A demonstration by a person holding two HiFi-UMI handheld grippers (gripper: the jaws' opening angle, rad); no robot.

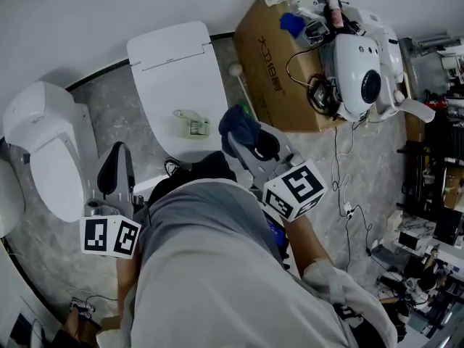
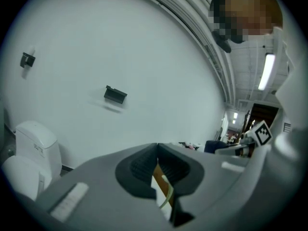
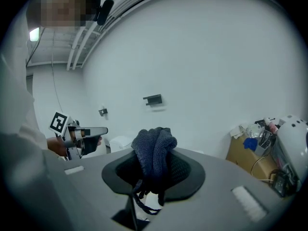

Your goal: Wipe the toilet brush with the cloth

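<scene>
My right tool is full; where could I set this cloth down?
The toilet lid is bare toward the wall, beyond the small pale object. The floor between it and the other toilet is free. The cardboard box is crowded at its right end, and cables cross the floor nearby.

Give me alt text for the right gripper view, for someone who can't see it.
A dark blue cloth is bunched and clamped between the fingers of the right gripper, which faces a plain white wall. The left gripper is held up at the left, and a cardboard box sits at the right edge.
</scene>
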